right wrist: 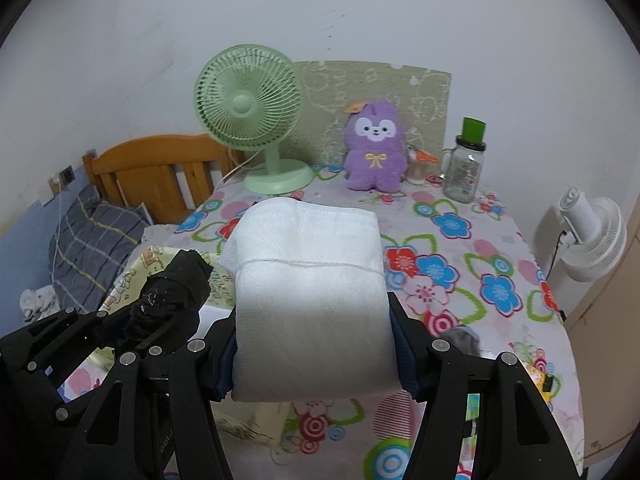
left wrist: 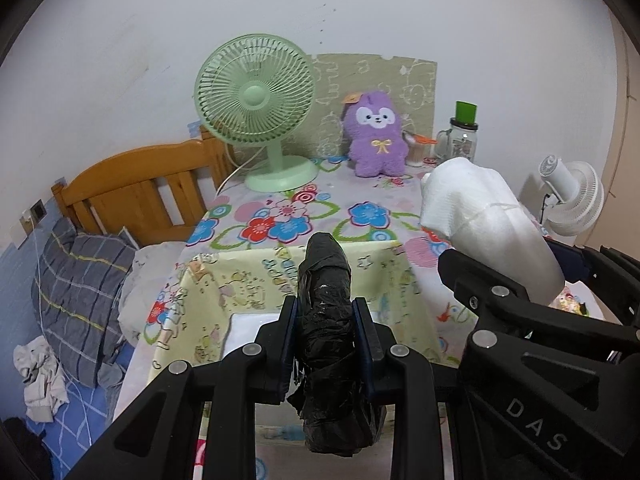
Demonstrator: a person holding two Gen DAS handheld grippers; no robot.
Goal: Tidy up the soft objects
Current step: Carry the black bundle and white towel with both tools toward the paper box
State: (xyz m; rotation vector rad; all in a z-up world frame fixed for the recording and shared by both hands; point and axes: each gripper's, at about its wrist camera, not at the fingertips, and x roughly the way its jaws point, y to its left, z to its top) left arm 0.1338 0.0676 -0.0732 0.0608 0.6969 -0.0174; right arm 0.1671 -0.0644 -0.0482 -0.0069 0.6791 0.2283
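Left gripper (left wrist: 324, 312) clamps a black wrapped bundle (left wrist: 325, 304) upright between its jaws, right gripper (right wrist: 314, 340) beside it squeezes a white tied roll (right wrist: 308, 280), both above the flowered table (right wrist: 472, 280), yellow box (left wrist: 240, 280) just ahead of the left one.

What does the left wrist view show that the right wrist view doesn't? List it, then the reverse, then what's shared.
Left wrist only: the white inside of the yellow box below the black bundle.
Right wrist only: bare flowered tablecloth on the right, and the whole jar.
Both: green fan, purple plush, white roll, both bundles clamped in jaws.
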